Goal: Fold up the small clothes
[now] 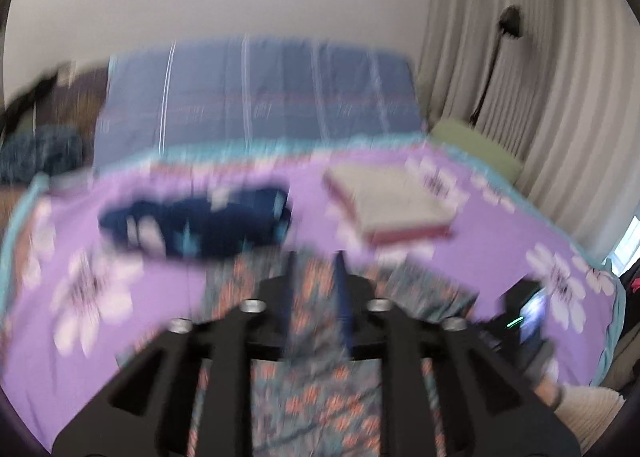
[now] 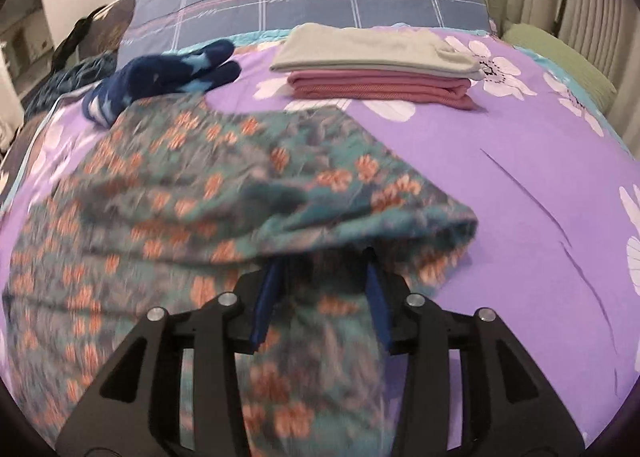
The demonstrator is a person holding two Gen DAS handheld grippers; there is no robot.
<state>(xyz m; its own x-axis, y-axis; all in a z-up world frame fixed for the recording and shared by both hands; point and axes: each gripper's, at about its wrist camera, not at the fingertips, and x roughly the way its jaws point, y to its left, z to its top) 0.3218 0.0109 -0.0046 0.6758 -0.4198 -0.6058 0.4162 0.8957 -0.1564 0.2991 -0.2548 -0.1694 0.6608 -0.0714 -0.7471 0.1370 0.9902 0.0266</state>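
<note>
On the bed (image 2: 500, 161), with its purple flower cover, lay the flowery cloth (image 2: 200, 185), green with orange blooms; it was spread flat, likely so it could be folded; one edge was lifted and rolled over near the right gripper (image 2: 326, 257). That gripper had its fingers apart with cloth between them; I could not tell if it was pinching. The left gripper (image 1: 314, 261) sat over the same cloth, fingers a little apart; that picture was too blurry to tell if it held anything. Farther back sat a neat stack, a grey folded cloth (image 2: 376, 49) on a pink folded cloth (image 2: 380, 87), probably finished ones; a dark blue cloth (image 2: 160, 73) with stars lay bunched, maybe waiting. No boxes or baskets showed.
</note>
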